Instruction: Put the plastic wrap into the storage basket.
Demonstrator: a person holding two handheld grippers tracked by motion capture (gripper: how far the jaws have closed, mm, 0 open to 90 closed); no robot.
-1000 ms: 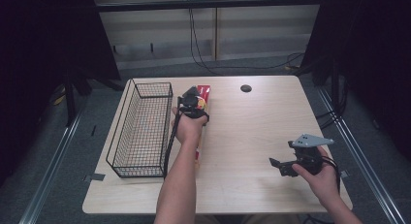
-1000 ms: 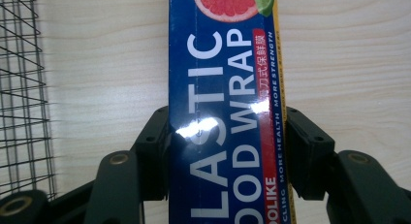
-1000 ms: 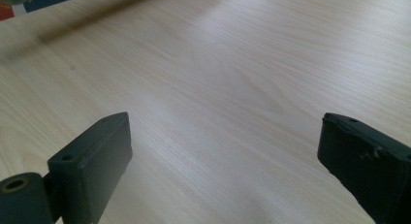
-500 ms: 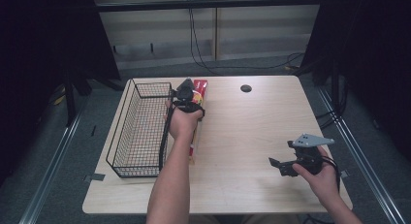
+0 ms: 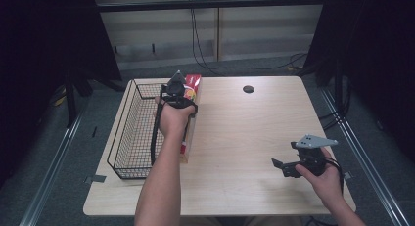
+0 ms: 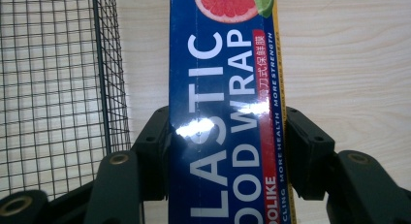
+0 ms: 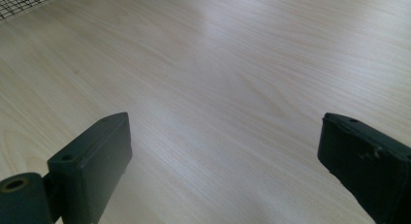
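A black wire basket (image 5: 134, 133) sits at the left side of the pale wood worktop (image 5: 244, 138), its long side running away from the person. In the left gripper view its mesh wall (image 6: 58, 88) stands just left of the box.

Just right of the basket, a long box (image 5: 190, 118) of plastic food wrap lies along the basket's right wall, its red end pointing to the far edge. The left gripper (image 5: 177, 91) is over the box's far part, held by the left hand (image 5: 172, 119), with the forearm stretched forward over the worktop. In the left gripper view the box (image 6: 225, 107) shows a blue face with white lettering and a grapefruit picture at the top, and the two black jaws press on its two long sides, clamped on it. Whether the box rests on the worktop or is lifted off it, I cannot tell.

A small dark round hole (image 5: 248, 89) marks the worktop near the far edge, right of the box.

The right gripper (image 5: 288, 168) is near the front right corner, well apart from the box, held low in the right hand (image 5: 325, 179). In the right gripper view its jaws stand wide apart over bare wood.
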